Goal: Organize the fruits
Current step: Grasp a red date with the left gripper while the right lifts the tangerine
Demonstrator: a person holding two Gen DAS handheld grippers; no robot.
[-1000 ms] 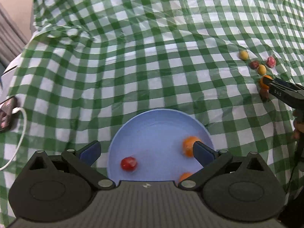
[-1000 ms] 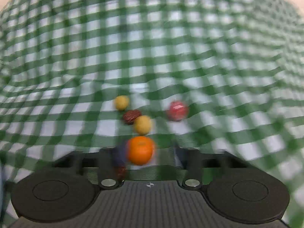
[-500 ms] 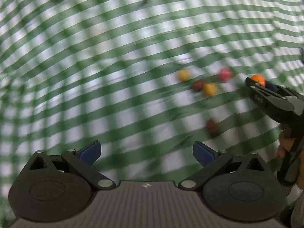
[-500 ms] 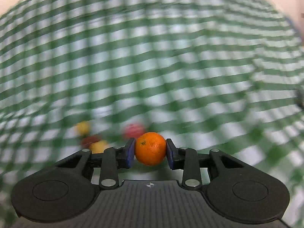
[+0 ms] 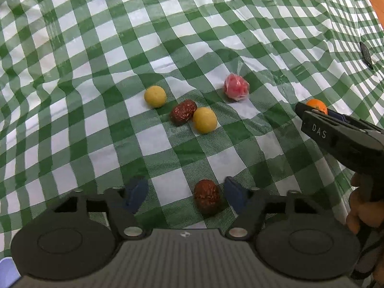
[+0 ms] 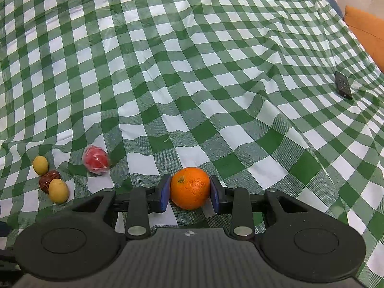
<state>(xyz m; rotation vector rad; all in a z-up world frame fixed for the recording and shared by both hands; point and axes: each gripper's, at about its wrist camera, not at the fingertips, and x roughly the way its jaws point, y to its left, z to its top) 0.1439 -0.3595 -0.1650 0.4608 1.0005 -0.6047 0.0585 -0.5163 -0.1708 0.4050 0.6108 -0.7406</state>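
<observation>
In the right wrist view, the right hand-held gripper (image 6: 189, 193) pinches an orange (image 6: 190, 188) between its two blue pads (image 6: 164, 193), low in the centre of the frame above the green-and-white checked cloth (image 6: 192, 72). At lower left lie a wrapped red fruit (image 6: 96, 159), two yellow fruits (image 6: 40, 165) (image 6: 58, 190) and a dark red date (image 6: 48, 180) touching the nearer yellow one. A black remote (image 6: 343, 85) rests on the cloth at far right.

In the left wrist view, the left hand-held gripper (image 5: 186, 195) is spread wide, its pads just above the cloth (slightly blurred). A second dark date (image 5: 207, 196) lies between them, close to the right pad; whether it touches is unclear. The yellow fruits, first date and red fruit sit mid-frame, well apart from it. A sliver of blue plate (image 5: 7, 272) shows at the bottom left corner.
</observation>
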